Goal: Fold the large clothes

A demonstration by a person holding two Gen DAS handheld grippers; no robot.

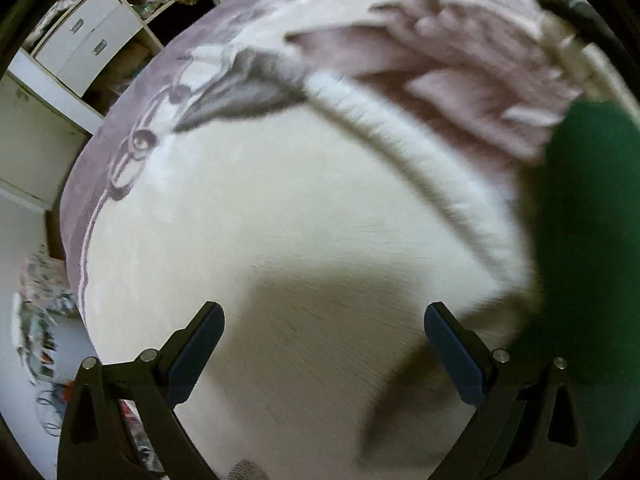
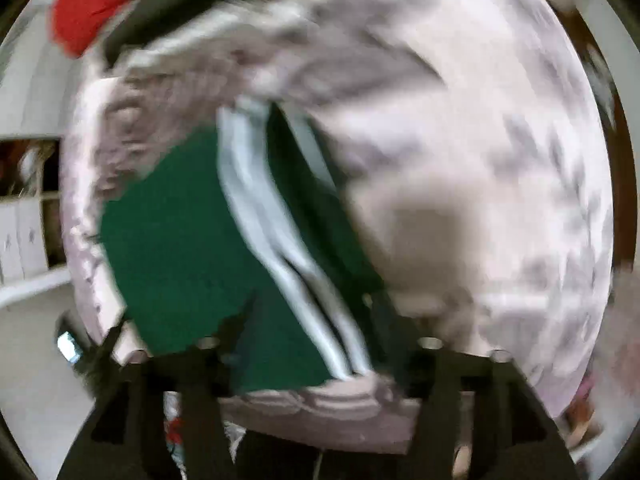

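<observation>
Both tongs gape, left (image 1: 324,344) and right (image 2: 316,360), over green garment (image 2: 180,240) beside red cloth (image 2: 96,4).

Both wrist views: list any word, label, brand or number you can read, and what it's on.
None can be read in either view.
Green garment: white stripes only, no lettering visible.
Bedcover: a grey printed pattern, no words.
White drawers: plain fronts with handles, no labels visible.
Patterned clutter on the floor: too blurred to tell whether it carries print.
Right wrist view is motion-blurred throughout.
</observation>
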